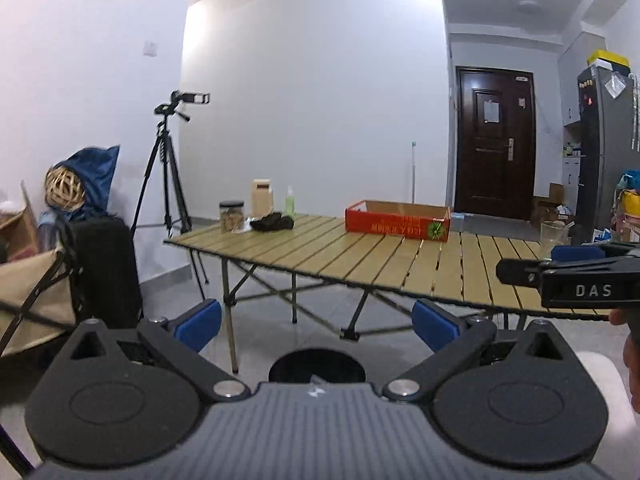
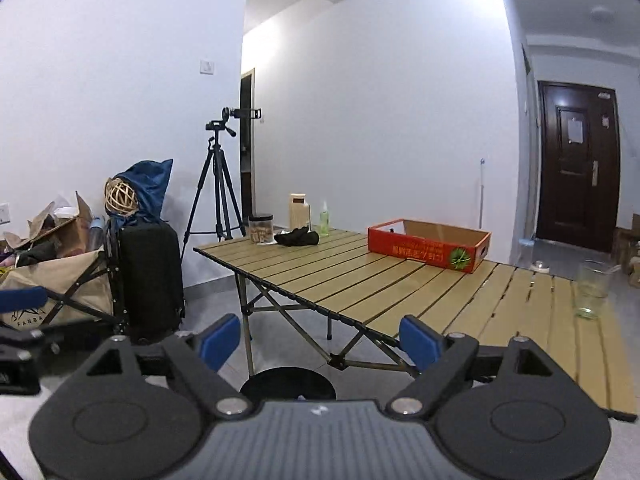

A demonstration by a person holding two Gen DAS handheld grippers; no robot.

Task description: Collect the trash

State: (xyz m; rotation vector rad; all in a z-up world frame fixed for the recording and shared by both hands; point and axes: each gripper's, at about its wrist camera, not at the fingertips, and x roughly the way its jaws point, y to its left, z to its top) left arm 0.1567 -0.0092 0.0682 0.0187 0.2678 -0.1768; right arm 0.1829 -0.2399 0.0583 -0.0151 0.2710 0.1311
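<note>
My left gripper (image 1: 316, 324) stands with its blue pads wide apart and nothing between them. My right gripper (image 2: 320, 338) is likewise spread, also empty. Both point across the room, tilted a little below level, toward the slatted table (image 2: 360, 280).

Below and between each pair of pads sits a round black bin (image 1: 317, 366), on the floor just short of the table's near edge. I cannot tell what it contains; a small pale scrap shows at its near rim.

On the table: a red box (image 2: 428, 250), open-topped, at the middle; a clear glass (image 2: 592, 288) near the right edge; at the far left end a jar (image 2: 261, 228), a tan carton (image 2: 299, 210), a green bottle (image 2: 324, 220) and a dark cloth (image 2: 298, 237) lying just beside them.

In the left wrist view my right gripper enters from the right, held by a hand (image 1: 632, 344).

A tripod (image 1: 168, 184) stands behind the table's left end. A brown door (image 1: 494, 142) is shut beyond.
</note>
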